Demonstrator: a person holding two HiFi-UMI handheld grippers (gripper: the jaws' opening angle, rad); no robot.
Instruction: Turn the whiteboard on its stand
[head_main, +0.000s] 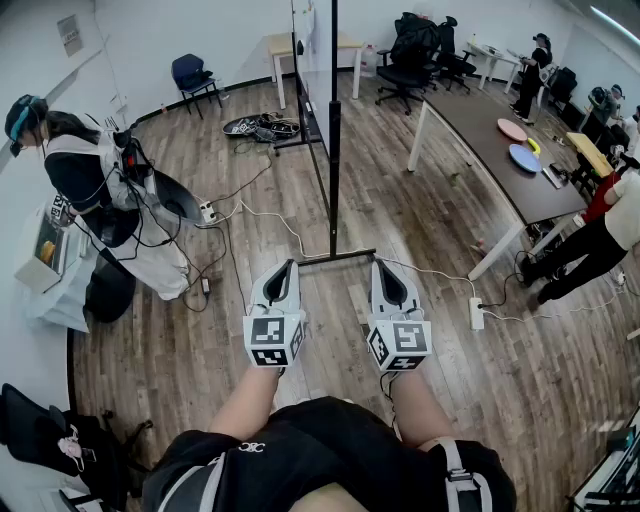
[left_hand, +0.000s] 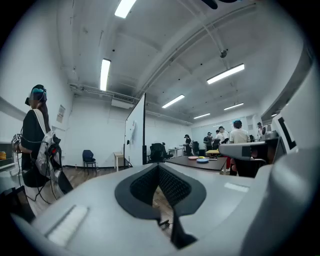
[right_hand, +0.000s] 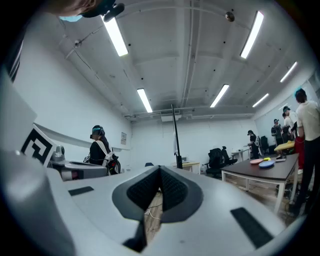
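Ahead of left hand-held gripper (left_hand: 159, 167): whiteboard (left_hand: 135, 135)

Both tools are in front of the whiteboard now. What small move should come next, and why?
Probably bring the left tool and right tool forward to the whiteboard and open them. Both are shut and empty, held level, and touch nothing; the whiteboard stands edge-on ahead, so its upright edge is the nearest part to grip.

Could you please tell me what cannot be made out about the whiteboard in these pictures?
- Whiteboard top: cut off by head view's upper edge.
- Its face: edge-on in head view; any writing too small in left gripper view.
- Stand pivot or lock: too small in every view.
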